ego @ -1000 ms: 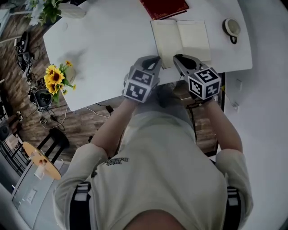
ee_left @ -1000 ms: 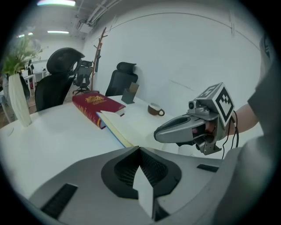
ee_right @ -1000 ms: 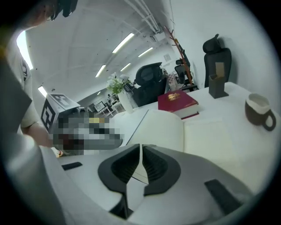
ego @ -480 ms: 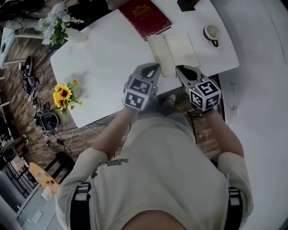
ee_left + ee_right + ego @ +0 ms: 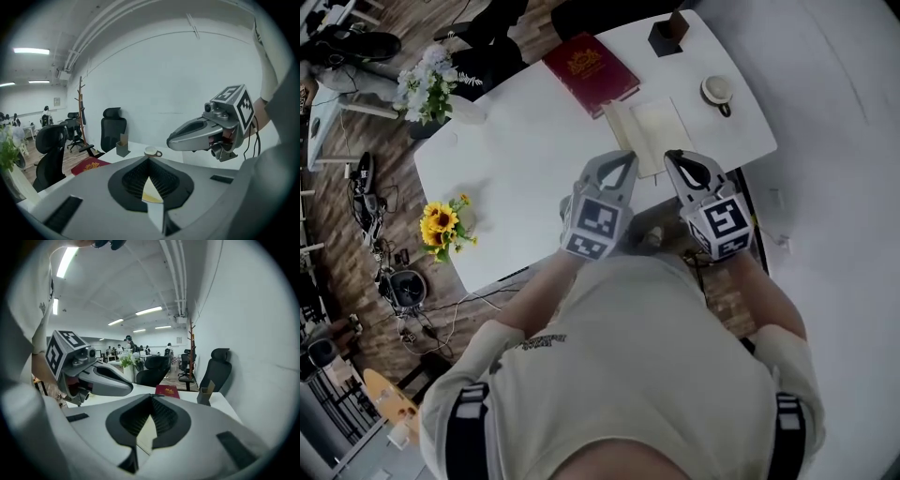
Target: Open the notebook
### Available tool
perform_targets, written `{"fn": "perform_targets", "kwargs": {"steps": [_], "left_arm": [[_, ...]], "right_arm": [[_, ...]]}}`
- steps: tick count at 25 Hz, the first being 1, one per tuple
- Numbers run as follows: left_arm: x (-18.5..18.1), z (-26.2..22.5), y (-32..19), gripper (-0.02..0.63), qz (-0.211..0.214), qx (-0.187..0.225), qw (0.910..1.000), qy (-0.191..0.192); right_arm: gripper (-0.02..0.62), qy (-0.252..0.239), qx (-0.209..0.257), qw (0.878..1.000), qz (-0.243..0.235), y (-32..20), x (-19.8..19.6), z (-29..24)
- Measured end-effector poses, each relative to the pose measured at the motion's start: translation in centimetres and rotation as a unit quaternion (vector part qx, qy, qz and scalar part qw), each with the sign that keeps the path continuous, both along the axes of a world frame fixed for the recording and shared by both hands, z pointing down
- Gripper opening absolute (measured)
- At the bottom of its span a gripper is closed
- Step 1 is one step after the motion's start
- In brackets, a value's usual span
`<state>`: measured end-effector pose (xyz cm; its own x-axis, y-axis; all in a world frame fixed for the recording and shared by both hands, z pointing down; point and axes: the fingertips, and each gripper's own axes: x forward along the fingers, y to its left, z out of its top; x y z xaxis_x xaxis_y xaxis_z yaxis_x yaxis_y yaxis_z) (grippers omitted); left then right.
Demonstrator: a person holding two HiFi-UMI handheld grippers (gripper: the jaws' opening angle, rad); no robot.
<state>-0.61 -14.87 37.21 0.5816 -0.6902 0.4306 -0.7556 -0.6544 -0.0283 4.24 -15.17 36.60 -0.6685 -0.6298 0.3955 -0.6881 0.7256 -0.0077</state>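
The notebook (image 5: 649, 131) lies open on the white table (image 5: 516, 141), its cream pages facing up, near the front edge. My left gripper (image 5: 623, 157) and right gripper (image 5: 673, 156) hover side by side above that edge, just in front of the notebook and clear of it. Both are shut with nothing held. In the left gripper view the left gripper (image 5: 149, 159) has its jaws closed to a point, and a sliver of the notebook (image 5: 151, 190) shows below them. The right gripper (image 5: 151, 397) looks the same in its own view.
A red book (image 5: 591, 70) lies behind the notebook. A white cup (image 5: 715, 91) and a dark pen holder (image 5: 667, 36) stand at the back right. Sunflowers (image 5: 441, 225) and a vase of pale flowers (image 5: 431, 80) sit at the table's left end. Office chairs (image 5: 112, 129) stand beyond.
Both grippers have risen well above the table and drawn back from the notebook. The head view has lifted too, so the table looks smaller and farther.
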Motion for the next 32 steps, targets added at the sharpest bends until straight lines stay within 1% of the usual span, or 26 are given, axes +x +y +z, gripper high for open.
{"fn": "perform_targets", "kwargs": {"steps": [4, 8, 11, 17, 22, 25, 32], "left_arm": [[0.5, -2.6, 0.1, 0.003, -0.001, 0.028, 0.9995, 0.015], [0.8, -5.1, 0.1, 0.003, -0.003, 0.071, 0.9966, 0.041], [0.8, -6.4, 0.2, 0.003, -0.011, 0.096, 0.9941, 0.050], [1.3, -7.0, 0.8, 0.003, -0.016, 0.106, 0.9928, 0.055], [2.1, -7.5, 1.4, 0.003, -0.013, 0.116, 0.9914, 0.059], [2.4, -7.5, 1.6, 0.003, -0.010, 0.118, 0.9912, 0.059], [2.5, -7.2, 1.4, 0.003, -0.012, 0.112, 0.9917, 0.061]], "right_arm": [[0.003, -0.021, 0.007, 1.000, 0.013, 0.5, 0.8, -2.0], [0.003, -0.076, -0.014, 0.996, 0.037, 1.0, 1.8, -3.7], [0.003, -0.088, 0.005, 0.995, 0.046, 1.4, 2.4, -5.2], [0.002, -0.082, 0.065, 0.993, 0.056, 2.2, 2.9, -7.1], [0.002, -0.085, 0.095, 0.990, 0.066, 2.6, 3.6, -8.1], [0.002, -0.087, 0.103, 0.989, 0.068, 2.8, 3.7, -8.2], [0.002, -0.086, 0.099, 0.989, 0.065, 2.7, 3.4, -8.1]]}}
